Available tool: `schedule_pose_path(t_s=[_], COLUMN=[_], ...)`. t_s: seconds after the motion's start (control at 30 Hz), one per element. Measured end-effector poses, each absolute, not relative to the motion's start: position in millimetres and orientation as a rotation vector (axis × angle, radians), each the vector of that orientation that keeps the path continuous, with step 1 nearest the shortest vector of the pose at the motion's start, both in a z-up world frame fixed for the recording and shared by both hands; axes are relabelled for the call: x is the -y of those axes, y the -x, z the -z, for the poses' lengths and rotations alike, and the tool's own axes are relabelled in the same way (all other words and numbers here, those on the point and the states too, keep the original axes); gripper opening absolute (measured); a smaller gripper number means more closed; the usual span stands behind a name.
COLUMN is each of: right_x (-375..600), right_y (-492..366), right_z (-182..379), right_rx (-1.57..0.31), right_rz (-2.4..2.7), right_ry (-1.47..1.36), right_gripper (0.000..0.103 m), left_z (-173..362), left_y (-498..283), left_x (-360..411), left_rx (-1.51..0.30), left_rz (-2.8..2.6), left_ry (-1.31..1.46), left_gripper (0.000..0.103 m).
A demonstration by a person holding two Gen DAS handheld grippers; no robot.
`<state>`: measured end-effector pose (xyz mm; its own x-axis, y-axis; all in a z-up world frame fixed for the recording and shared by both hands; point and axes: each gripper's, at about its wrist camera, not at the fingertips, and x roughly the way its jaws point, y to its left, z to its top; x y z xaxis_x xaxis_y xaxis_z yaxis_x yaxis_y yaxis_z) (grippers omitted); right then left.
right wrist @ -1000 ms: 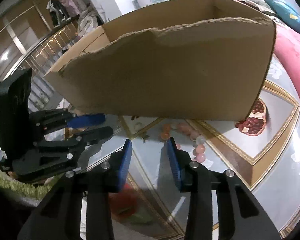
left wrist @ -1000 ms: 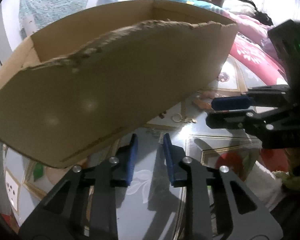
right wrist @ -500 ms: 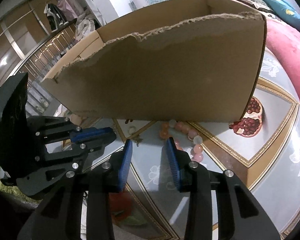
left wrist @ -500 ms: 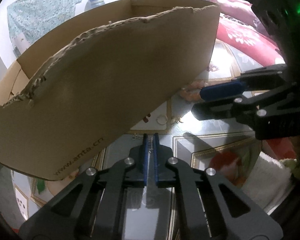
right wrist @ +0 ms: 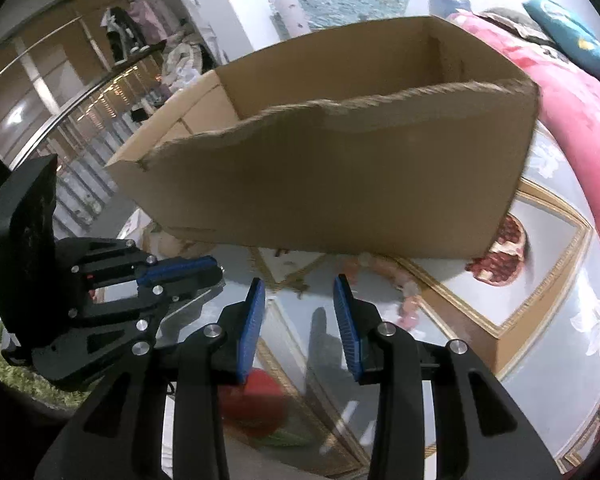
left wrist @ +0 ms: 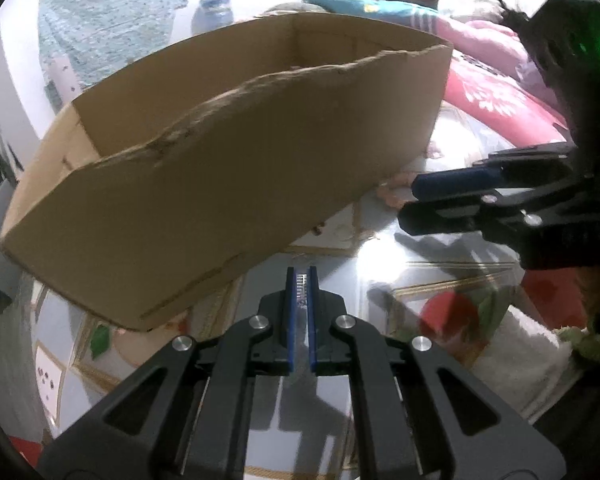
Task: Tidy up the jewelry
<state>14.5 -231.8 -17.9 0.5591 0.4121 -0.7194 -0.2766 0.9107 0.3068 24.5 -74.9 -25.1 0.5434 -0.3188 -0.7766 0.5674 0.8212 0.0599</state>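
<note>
A torn-edged cardboard box (left wrist: 220,184) (right wrist: 340,184) stands on the patterned glass table (left wrist: 380,280), just beyond both grippers. My left gripper (left wrist: 301,280) (right wrist: 219,274) points down at the table in front of the box and is shut on a thin silvery piece that looks like a chain (left wrist: 301,286). My right gripper (right wrist: 300,292) (left wrist: 410,204) hovers open beside it, nothing between its blue pads. A pink bead bracelet (right wrist: 384,270) lies by the box's lower edge, partly hidden. Small metal pieces (right wrist: 296,286) lie ahead of the right fingers.
A pink blanket (right wrist: 572,120) borders the table on the right, with a person lying beyond it (left wrist: 480,4). A white towel (left wrist: 520,344) lies at the near right edge. A plastic jar (left wrist: 212,12) stands behind the box. Shelves (right wrist: 60,120) are at the far left.
The left gripper's jaws went from apart to shut, with a thin silvery piece now between the pads. The right gripper kept its opening and place.
</note>
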Motion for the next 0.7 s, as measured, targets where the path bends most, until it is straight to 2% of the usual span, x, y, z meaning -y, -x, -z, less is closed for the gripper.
schedule_pose_path(t_s=[0.27, 0.43, 0.63, 0.7], right_x=[185.0, 168.1, 161.3, 158.4], right_y=[-24.7, -35.6, -45.1, -43.6], right_z=[26.4, 34.1, 39.1, 39.9], right_rx=[-0.883, -0.877, -0.872, -0.876], right_rz=[-0.449, -0.427, -0.396, -0.412], right_ry=[-0.011, 0.079, 0.142, 0.144], right_gripper=[0.034, 0.024, 0.016, 0.008], left_z=[28.4, 30.4, 32.2, 33.0], left_y=[-29.0, -29.9, -31.8, -32.7], left_x=[50.0, 45.4, 42.7, 41.5], left_rx=[-0.867, -0.869, -0.870, -0.872], left_rz=[0.484, 0.481, 0.483, 0.482], left_ry=[-0.269, -0.262, -0.255, -0.251], left_gripper=[0.004, 0.004, 0.004, 0.004])
